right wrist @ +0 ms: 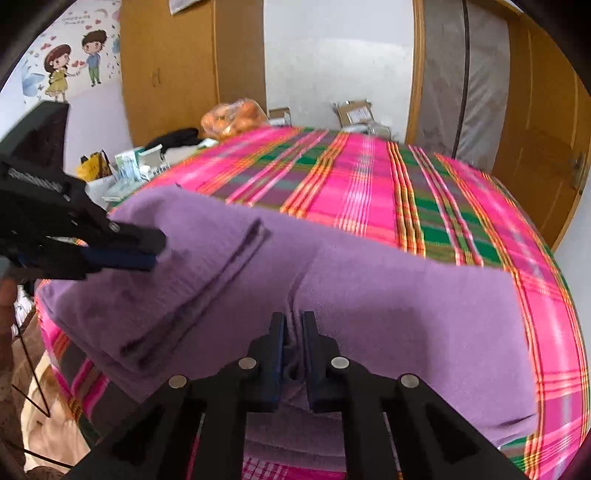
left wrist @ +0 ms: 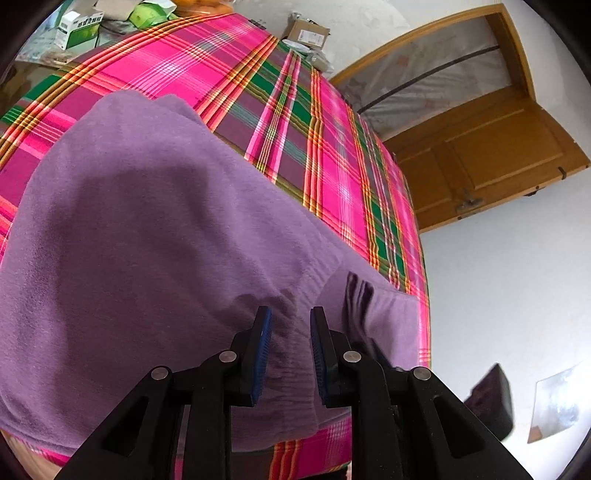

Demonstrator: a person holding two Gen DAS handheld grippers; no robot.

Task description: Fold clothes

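Purple cloth [right wrist: 369, 295] lies on plaid bed [right wrist: 369, 192]; right gripper [right wrist: 293, 321] pinches a fold, left gripper [left wrist: 290, 317] fingers apart over cloth, right view alone shows folded layers.

Purple garment on pink plaid sheet

Garment [right wrist: 369, 295]: plain purple fleece, no print, darker purple in creases. Bed sheet [left wrist: 229, 70]: hot pink plaid w/ green blocks, orange-yellow stripes, some grey-purple bands. Left gripper [left wrist: 290, 354] & right gripper [right wrist: 293, 350]: black bodies, blue finger pads, silver pins. Door [left wrist: 491, 155]: orange-brown wood. Walls white; wall sticker [right wrist: 70, 62] w/ cartoon pair, yellow dress, red hearts. Boxes [left wrist: 77, 27] green & white.
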